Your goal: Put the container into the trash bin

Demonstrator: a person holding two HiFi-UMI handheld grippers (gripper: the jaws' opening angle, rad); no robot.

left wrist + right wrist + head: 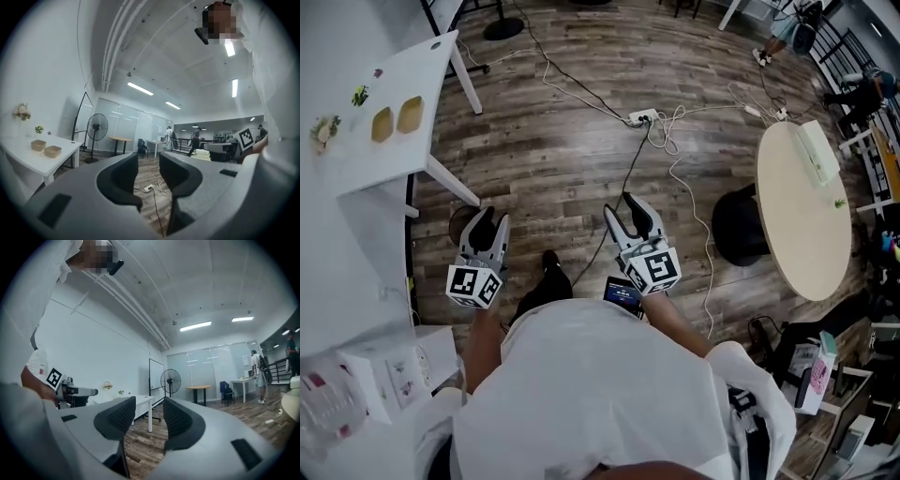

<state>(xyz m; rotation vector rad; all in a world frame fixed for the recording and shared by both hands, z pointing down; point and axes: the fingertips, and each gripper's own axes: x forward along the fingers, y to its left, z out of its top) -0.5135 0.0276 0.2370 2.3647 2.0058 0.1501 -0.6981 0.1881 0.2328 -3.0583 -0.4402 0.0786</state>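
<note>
– Containers (pixel 411 113): where are they?
– Two tan ones sit just beside each other on the white table (pixel 366 164), at ten o'clock in the head view. Both are well apart from either gripper. The left gripper view shows them too, at nine o'clock.
– And the grippers?
– The left gripper (pixel 487 225) is at seven o'clock from the centre of the head view, and the right gripper (pixel 628 216) is close to the centre. Both are held over the wooden floor (pixel 553 159).
– Jaws?
– They are apart on both. Each gripper's own view shows a clear gap with nothing in it, only floor behind.
– Is there a bin?
– I cannot tell which thing it is. A dark round thing (pixel 739 225) stands at three o'clock, against the edge of the round table (pixel 797 216). A brown round thing (pixel 459 223) shows at nine o'clock from the left gripper, partly hidden by it.
</note>
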